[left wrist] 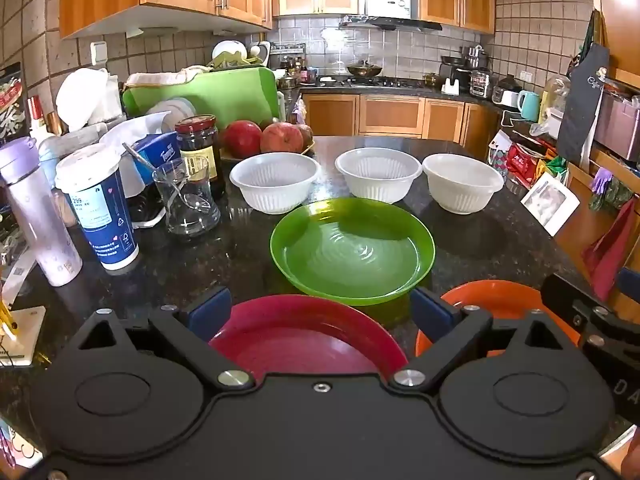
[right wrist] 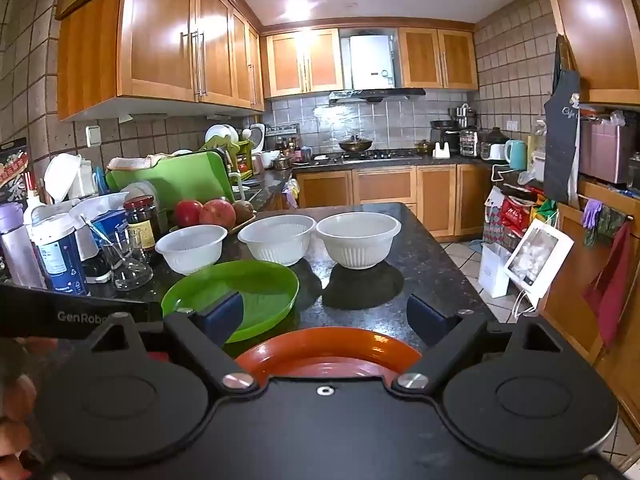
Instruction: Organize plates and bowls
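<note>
On the dark counter [left wrist: 500,240] at the left stand a purple bottle [left wrist: 36,208], a blue paper cup [left wrist: 100,208], a glass cup [left wrist: 186,200] with a spoon inside, and a dark jar [left wrist: 199,148]. Red apples [left wrist: 264,138] sit behind. A green cutting board [left wrist: 208,94] leans further back.

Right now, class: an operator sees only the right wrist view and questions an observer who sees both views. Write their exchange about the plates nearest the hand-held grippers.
Operator: I see the orange plate and the green plate. Is there any other plate?
Observer: Yes, a dark red plate lies left of the orange one, nearer than the green.
Operator: Is the left hand-held gripper gripping it?
Observer: No. Its jaws stand wide open, closed on nothing; the red plate shows between them.
</note>
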Available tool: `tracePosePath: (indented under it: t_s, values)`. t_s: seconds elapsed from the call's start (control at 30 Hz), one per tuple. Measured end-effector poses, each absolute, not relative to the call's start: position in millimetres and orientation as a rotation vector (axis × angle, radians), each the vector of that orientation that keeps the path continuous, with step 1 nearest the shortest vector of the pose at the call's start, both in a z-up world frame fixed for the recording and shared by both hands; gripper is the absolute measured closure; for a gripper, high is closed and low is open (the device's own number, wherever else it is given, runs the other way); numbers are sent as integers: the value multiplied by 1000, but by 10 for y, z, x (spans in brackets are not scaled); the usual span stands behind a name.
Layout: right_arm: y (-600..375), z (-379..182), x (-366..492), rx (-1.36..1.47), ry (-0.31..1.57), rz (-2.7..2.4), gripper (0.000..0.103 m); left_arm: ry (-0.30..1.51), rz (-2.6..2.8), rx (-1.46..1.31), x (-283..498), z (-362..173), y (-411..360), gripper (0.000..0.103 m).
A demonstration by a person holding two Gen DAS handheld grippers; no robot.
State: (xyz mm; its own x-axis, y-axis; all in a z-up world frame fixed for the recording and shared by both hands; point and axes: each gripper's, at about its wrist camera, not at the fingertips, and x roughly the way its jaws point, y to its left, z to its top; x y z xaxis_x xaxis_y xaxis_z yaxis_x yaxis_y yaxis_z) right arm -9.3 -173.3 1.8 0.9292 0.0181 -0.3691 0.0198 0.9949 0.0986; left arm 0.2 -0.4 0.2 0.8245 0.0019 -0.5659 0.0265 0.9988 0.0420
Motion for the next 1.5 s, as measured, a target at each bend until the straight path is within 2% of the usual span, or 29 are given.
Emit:
tracePosePath:
  t_s: [1.5]
  values:
    - [-1761, 7, -59, 73, 371, 28, 10, 653, 3, -16, 30, -76, 14, 8]
